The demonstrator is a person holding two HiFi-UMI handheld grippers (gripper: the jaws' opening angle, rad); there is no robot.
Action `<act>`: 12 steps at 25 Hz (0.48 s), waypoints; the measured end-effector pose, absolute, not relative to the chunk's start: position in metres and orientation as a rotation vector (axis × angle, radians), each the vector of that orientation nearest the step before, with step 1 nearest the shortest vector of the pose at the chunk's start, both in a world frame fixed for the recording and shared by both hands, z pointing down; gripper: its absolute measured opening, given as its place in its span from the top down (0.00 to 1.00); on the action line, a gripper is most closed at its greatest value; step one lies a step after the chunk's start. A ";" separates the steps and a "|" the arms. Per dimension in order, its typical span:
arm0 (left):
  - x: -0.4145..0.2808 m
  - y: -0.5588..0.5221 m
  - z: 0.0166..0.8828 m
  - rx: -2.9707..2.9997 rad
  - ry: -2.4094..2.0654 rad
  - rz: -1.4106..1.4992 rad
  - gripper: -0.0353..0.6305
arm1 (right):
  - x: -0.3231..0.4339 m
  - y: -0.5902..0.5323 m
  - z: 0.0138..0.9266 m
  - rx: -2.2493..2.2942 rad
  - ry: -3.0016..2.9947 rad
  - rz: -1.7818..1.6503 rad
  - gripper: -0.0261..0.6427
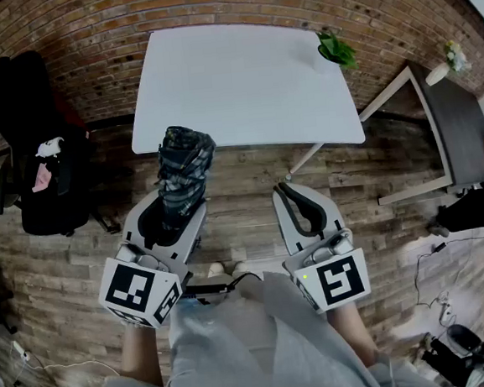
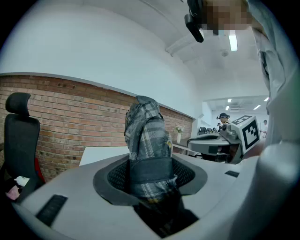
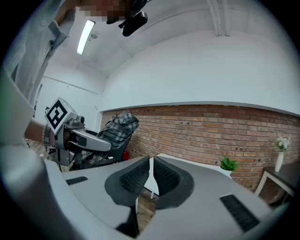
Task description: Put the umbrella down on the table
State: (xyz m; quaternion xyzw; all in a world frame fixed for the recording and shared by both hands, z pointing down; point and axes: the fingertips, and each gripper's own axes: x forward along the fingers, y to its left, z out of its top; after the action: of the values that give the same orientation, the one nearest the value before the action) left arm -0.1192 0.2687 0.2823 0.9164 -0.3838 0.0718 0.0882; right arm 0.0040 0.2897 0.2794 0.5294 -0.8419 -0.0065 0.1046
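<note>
1. Head view: left gripper (image 1: 180, 206) clamps a folded plaid umbrella (image 1: 185, 168), held upright in the air above the wooden floor (image 1: 243, 201), at the near edge of the white table (image 1: 241, 87); right gripper (image 1: 286, 191) is beside it on the right, jaws together.
2. Left gripper view: both pads press on the umbrella's strapped middle; its top rises above them; brick wall (image 2: 56, 117) beyond.
3. Right gripper view: pads nearly touching, nothing between them; umbrella at left, table ahead.
</note>
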 end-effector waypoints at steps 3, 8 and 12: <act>-0.119 0.268 0.285 2.736 -1.137 0.219 0.61 | 0.003 0.288 0.282 1.561 -2.479 -0.017 0.88; -0.121 0.269 0.286 2.737 -1.138 0.222 0.61 | 0.001 0.288 0.281 1.576 -2.492 -0.027 0.88; -0.121 0.267 0.286 2.731 -1.140 0.220 0.61 | 0.001 0.287 0.282 1.569 -2.486 -0.024 0.88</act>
State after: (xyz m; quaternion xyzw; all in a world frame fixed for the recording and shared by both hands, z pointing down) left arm -0.1209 0.2672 0.2857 0.9168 -0.3827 0.0740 0.0866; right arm 0.0009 0.2872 0.2822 0.5309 -0.8414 -0.0082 0.1007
